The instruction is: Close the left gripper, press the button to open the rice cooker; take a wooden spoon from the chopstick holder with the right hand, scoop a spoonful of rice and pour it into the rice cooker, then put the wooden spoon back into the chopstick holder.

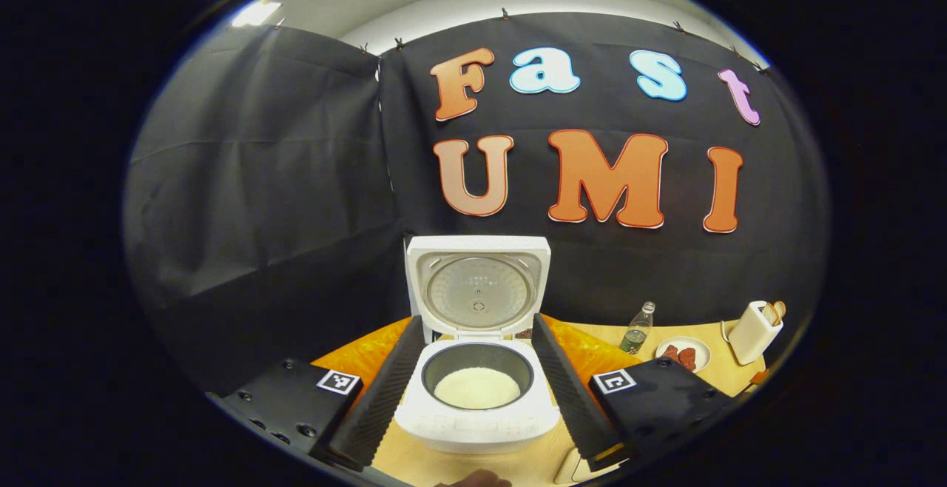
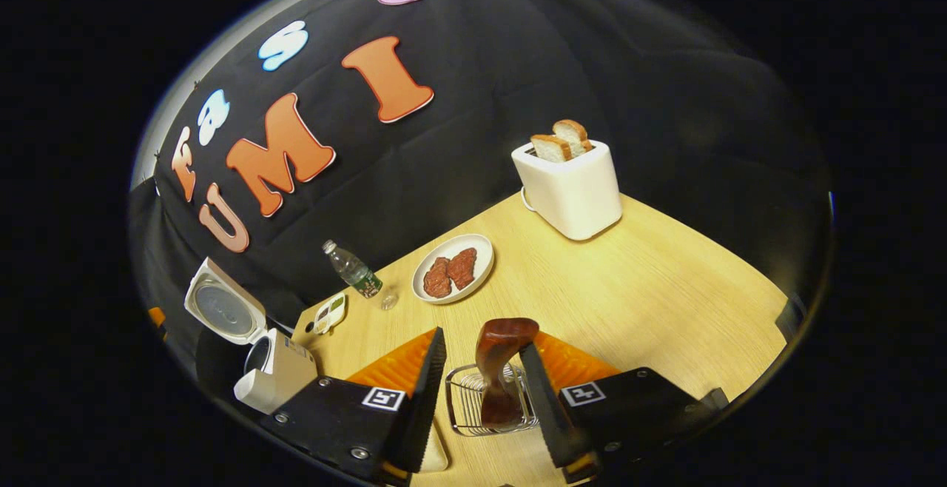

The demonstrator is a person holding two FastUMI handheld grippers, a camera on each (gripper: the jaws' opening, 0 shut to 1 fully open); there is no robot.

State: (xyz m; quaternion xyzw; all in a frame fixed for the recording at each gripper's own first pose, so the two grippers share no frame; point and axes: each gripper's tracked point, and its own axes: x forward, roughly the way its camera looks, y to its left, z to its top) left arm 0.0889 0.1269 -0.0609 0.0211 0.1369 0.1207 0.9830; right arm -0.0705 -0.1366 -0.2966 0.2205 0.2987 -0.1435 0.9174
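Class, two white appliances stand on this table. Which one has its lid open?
The rice cooker: its lid stands upright, showing rice in the pot. The toaster has no lid, only bread in its slots.

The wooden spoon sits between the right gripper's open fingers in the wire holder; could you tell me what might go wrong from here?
1. The wooden spoon leans in the light wire chopstick holder; an off-centre pinch by the right gripper could tip or drag the holder.
2. The rice cooker stands open between the left gripper's open fingers; a stray nudge could shift it or knock its raised lid.
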